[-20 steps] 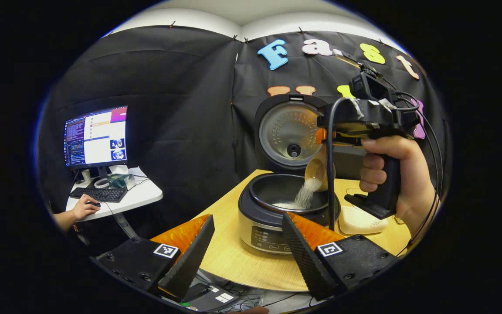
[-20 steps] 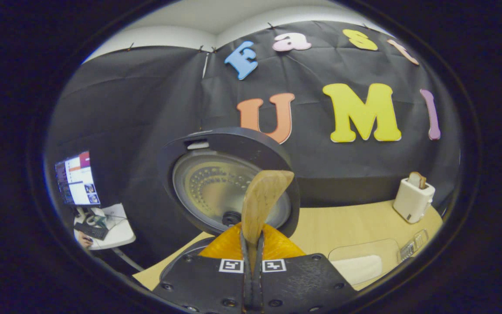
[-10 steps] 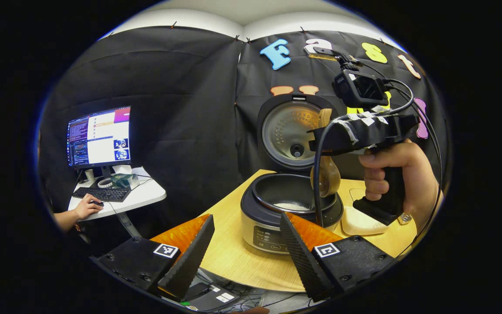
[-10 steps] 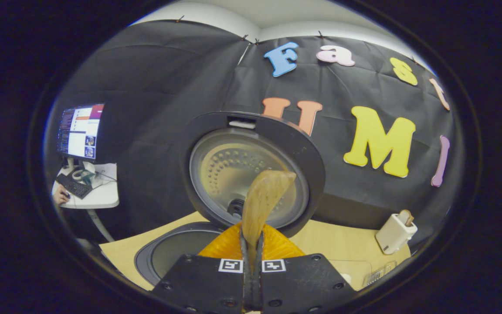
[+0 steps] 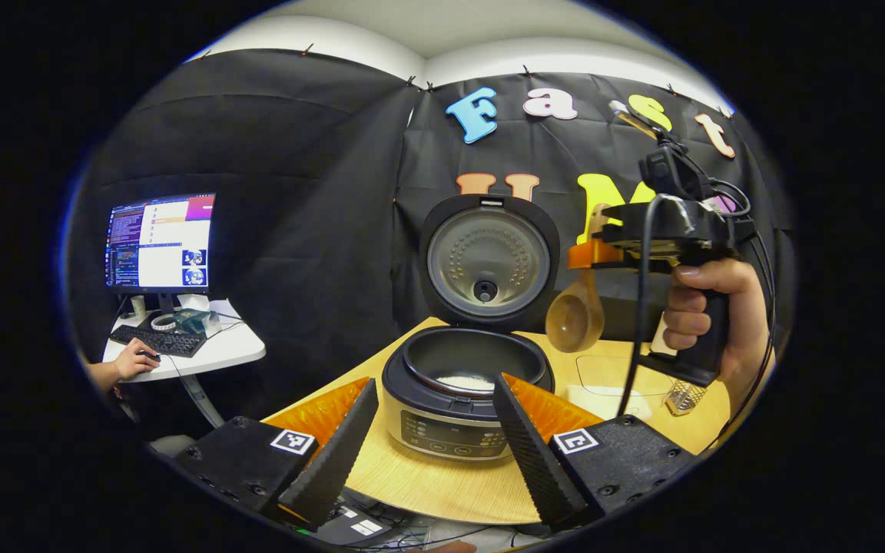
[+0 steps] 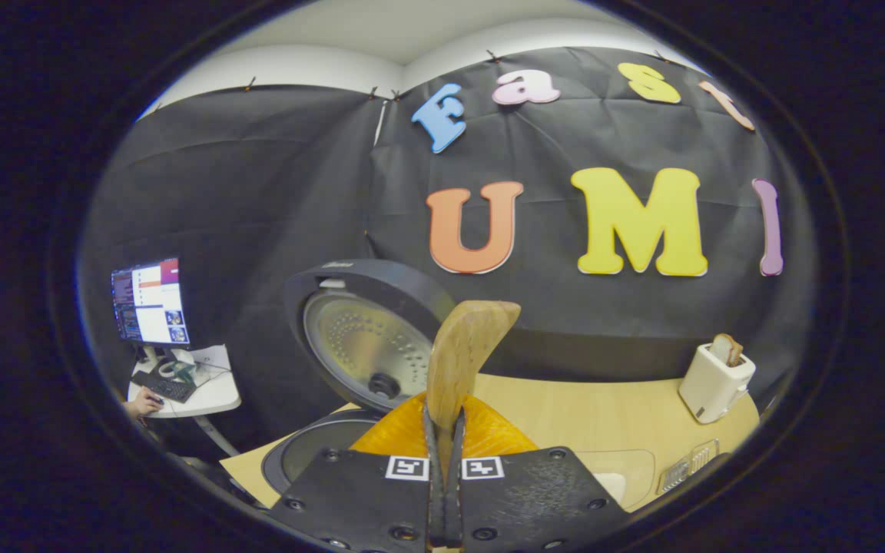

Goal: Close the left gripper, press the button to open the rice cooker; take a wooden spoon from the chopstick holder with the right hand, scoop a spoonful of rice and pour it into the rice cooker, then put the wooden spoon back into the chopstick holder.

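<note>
Right tool clamps wooden spoon (bowl hanging) beside rice cooker — left tool open.

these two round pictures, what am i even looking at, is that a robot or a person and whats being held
It is a person, not a robot. Each hand holds a pistol-style tool with two jaws, and a fisheye camera rides on each tool.

The left gripper view looks out past the left gripper, whose jaws stand open and empty. Beyond it, on the wooden table, stands a rice cooker with its lid up and a little rice inside. To the right, a hand holds the right gripper with a wooden spoon hanging bowl-down beside the cooker.

The right gripper view looks along that tool: its jaws are shut on the spoon. A toaster stands farther back.
</note>
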{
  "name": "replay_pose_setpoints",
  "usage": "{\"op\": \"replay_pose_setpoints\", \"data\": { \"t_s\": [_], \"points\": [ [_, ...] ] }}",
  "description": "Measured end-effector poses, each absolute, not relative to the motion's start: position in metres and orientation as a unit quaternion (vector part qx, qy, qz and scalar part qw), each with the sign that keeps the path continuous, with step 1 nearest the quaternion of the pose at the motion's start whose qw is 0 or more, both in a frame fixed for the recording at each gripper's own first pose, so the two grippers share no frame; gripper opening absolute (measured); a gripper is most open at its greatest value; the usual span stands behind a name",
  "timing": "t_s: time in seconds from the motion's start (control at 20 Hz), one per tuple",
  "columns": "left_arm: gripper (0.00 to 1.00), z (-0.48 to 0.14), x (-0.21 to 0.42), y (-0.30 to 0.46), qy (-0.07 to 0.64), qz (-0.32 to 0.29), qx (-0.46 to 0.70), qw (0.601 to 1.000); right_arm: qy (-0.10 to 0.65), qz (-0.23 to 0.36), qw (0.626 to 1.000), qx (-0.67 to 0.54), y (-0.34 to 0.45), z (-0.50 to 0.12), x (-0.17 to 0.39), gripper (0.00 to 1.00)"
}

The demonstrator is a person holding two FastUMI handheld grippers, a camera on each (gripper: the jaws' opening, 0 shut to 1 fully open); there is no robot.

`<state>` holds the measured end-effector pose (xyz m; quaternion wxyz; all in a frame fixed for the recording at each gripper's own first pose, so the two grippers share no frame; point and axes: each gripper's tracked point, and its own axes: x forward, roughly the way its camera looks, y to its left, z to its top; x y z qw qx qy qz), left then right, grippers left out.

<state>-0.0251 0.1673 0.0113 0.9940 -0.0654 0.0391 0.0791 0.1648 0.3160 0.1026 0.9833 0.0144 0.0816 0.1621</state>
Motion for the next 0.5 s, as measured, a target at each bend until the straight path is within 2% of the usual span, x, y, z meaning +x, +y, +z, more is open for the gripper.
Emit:
{"op": "replay_pose_setpoints", "data": {
  "t_s": [0.05,0.5],
  "points": [
    [0.97,0.013,-0.025,0.164,0.036,0.079,-0.065,0.994,0.080,0.152,0.985,0.020,0.296,0.105,0.165,0.01],
    [0.97,0.015,-0.023,0.132,0.038,0.059,-0.030,0.997,0.088,0.048,0.991,0.083,0.112,0.089,0.172,0.02]
  ]
}}
